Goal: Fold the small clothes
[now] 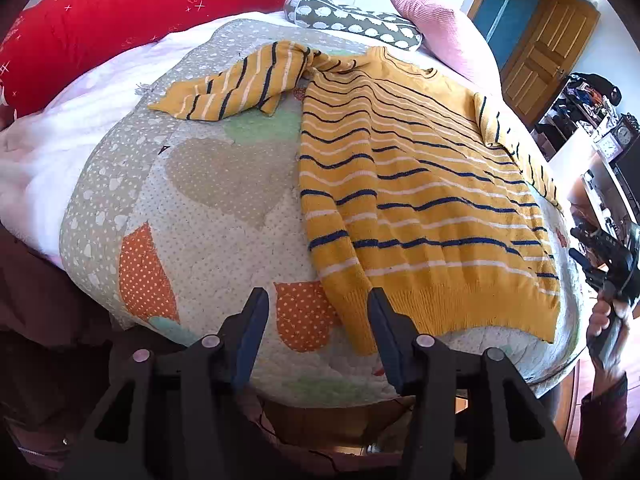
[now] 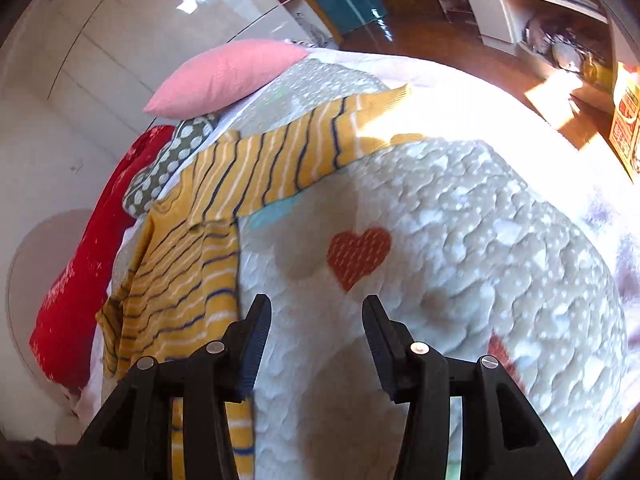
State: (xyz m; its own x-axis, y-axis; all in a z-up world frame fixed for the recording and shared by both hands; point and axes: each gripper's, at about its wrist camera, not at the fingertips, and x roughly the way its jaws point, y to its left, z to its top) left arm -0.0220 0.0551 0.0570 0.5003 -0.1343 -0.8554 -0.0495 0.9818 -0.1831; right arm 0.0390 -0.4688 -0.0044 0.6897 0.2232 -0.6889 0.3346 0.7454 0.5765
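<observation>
I see the yellow striped sweater (image 1: 420, 200) lying flat on the heart-patterned quilt (image 1: 208, 208) that covers the bed. Its hem is at the near edge and its neck at the far end, close to the pink pillow (image 1: 436, 28) and the grey spotted bolster (image 1: 352, 24). One sleeve (image 1: 236, 84) is stretched out to the left across the quilt; the other sleeve (image 2: 304, 148) reaches out to the right, its cuff in bright sunlight. A red cushion (image 1: 120, 24) lies along the far left of the bed.

My left gripper (image 1: 318, 300) hovers over the near left corner of the sweater's hem. Its jaws stand apart with nothing between them, only quilt and the hem's edge below. My right gripper (image 2: 316, 308) is off the sweater's right side, over bare quilt near an orange heart patch (image 2: 358, 254). Its jaws are also apart and empty; the sweater's edge passes just under the left finger. In the left wrist view, I see that gripper at the far right edge, held in a hand (image 1: 606, 320).
</observation>
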